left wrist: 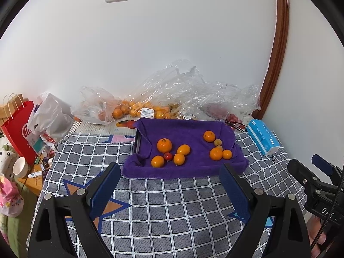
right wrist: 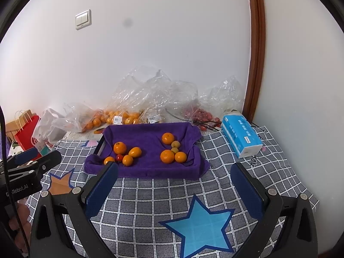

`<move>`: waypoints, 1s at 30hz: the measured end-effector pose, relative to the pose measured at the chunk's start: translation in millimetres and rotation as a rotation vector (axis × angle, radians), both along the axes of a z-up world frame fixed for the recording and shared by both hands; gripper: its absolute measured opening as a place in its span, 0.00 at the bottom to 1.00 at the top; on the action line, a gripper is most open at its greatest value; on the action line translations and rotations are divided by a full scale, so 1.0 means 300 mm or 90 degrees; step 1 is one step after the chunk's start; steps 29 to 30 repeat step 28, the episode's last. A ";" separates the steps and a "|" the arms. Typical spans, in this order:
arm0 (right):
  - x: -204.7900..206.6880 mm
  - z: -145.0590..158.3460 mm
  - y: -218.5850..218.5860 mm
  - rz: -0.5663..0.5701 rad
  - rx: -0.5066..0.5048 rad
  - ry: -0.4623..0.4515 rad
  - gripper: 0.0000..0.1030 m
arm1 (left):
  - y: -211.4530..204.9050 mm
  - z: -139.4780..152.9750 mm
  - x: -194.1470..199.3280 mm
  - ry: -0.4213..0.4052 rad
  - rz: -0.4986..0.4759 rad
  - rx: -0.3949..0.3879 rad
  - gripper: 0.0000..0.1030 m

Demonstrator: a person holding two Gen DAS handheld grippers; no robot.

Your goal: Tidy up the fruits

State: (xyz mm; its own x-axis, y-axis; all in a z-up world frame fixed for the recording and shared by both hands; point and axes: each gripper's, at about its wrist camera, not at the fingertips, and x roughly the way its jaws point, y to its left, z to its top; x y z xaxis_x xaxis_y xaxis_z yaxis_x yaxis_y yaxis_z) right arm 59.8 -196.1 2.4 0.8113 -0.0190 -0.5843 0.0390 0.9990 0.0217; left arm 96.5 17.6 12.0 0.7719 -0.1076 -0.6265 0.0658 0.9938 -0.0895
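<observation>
A tray lined with a purple towel [left wrist: 189, 167] [right wrist: 150, 172] sits on the checked cloth. On its left lie several oranges [left wrist: 164, 145] [right wrist: 120, 147] and a small red fruit [left wrist: 168, 156] [right wrist: 119, 157]. On its right lie three oranges [left wrist: 216, 153] [right wrist: 167, 156] and two small yellow-green fruits [left wrist: 217, 142] [right wrist: 175, 144]. My left gripper [left wrist: 172, 185] is open and empty, just in front of the tray. My right gripper [right wrist: 174, 185] is open and empty, also in front of the tray. Each gripper shows at the edge of the other's view.
Clear plastic bags with more oranges [left wrist: 133, 109] [right wrist: 111, 117] and red fruit [right wrist: 202, 114] lie against the wall behind the tray. A blue tissue pack [left wrist: 263, 137] [right wrist: 240, 135] lies to the right. A red paper bag [left wrist: 19, 131] and a cup [left wrist: 20, 166] stand at the left.
</observation>
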 end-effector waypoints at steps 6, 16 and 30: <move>0.000 0.000 0.001 -0.001 0.000 0.000 0.99 | 0.000 0.000 0.001 0.000 0.001 0.001 0.90; 0.003 0.000 0.002 0.000 -0.001 0.001 0.99 | 0.000 -0.001 0.001 0.000 0.002 0.000 0.90; 0.004 0.000 0.003 0.001 -0.001 0.001 0.99 | 0.004 -0.004 -0.002 -0.001 0.005 0.000 0.90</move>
